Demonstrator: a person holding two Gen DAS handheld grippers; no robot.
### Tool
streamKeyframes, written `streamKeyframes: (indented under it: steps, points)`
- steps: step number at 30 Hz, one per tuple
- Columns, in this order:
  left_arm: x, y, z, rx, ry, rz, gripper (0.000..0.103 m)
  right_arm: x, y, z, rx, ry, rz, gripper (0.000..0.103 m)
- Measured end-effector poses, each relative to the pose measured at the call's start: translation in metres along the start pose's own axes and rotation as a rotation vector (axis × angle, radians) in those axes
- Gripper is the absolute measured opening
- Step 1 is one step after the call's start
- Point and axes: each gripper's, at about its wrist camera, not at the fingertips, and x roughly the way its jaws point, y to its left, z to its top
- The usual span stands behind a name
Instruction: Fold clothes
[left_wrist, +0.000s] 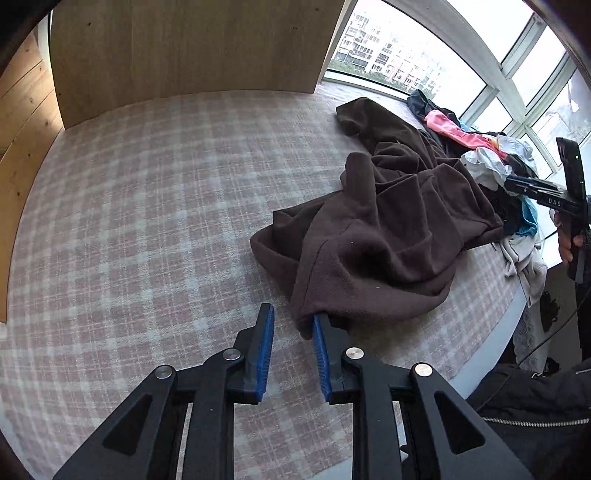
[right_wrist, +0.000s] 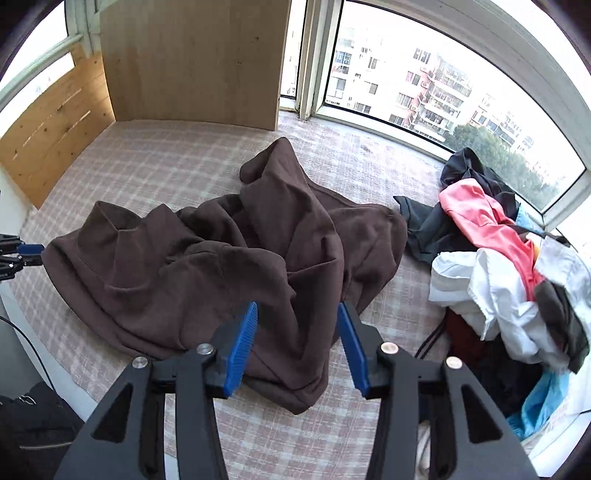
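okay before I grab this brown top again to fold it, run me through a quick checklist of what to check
1. Brown top off the laundry pile: ok, lying apart.
2. Top spread flat: not ok, crumpled.
3. Left gripper free: ok, jaws apart, nothing pinched; one pad sits at the top's hem.
4. Right gripper free: ok, open above the top.
5. Bare checked cover beside the top for folding: ok.
6. Sleeves and collar located: cannot tell, hidden in the folds.
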Motion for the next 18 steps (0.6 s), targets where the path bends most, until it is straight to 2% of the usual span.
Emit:
streamKeyframes:
  steps: [1,4,8,11,14,18]
  points:
    - [0.002,0.004,-0.004,-0.002,0.01,0.024,0.024,-0.002,0.003,0.003,-0.032,0.008,-0.009,0.045]
    - [-0.002,0.01,-0.012,0.005,0.034,0.086,0.022,0.004,0.017,0.012,-0.127,0.016,0.055,0.045]
    - [-0.003,0.0,-0.003,0.078,0.015,0.052,0.026,0.036,0.045,0.024,-0.278,0.024,0.121,0.045]
    - [0.009,-0.02,0.015,0.176,0.017,0.044,0.029,0.059,0.062,0.035,-0.381,0.065,0.177,0.045]
    - [0.029,-0.034,0.029,0.244,0.065,0.01,0.029,0.071,0.074,0.042,-0.487,0.091,0.197,0.045]
    - [0.052,-0.043,0.033,0.287,0.143,0.016,0.027,0.084,0.087,0.046,-0.634,0.104,0.18,0.045]
